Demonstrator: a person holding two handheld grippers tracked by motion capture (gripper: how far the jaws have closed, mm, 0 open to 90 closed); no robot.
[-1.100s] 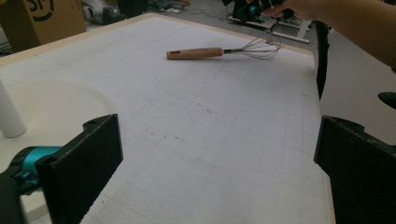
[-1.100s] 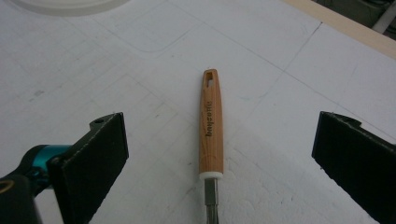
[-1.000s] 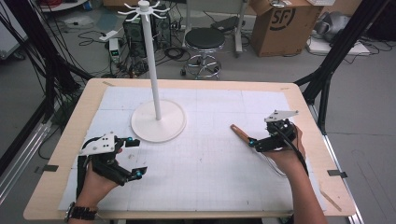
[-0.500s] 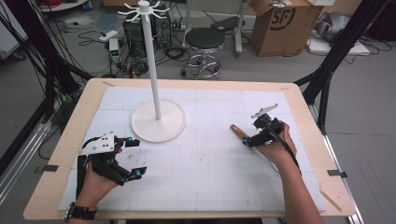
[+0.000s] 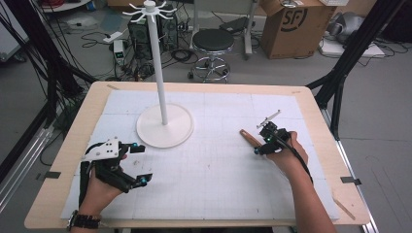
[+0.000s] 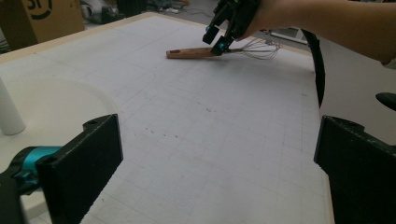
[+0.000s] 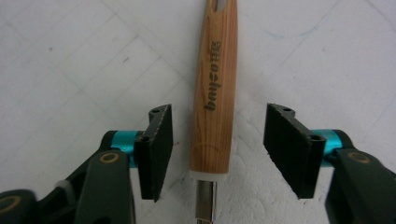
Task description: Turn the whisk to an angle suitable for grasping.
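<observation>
Here, nearest the person's edge of the table (image 5: 58,194), the left gripper (image 5: 138,165) rests over the near left corner, jaws spread wide with nothing between them, apparently parked clear of the work.

Midway along the right side, the right gripper (image 7: 217,154) straddles the whisk with a light wooden handle and thin wire loops (image 6: 219,50), which lies flat on the white gridded mat (image 5: 218,174). Its jaws have just been closing, with the handle between them. The pads (image 7: 159,140) stand just beside the wood, a gap on each side, so no grip yet. Straddling the handle's lower end near the metal collar looks chosen for a firm, centred pinch.

Beyond, toward the far left, stands the white hook stand on a round base (image 5: 164,128).

From above, the hand hides the wire loops; the handle's printed lettering is hard to read.
</observation>
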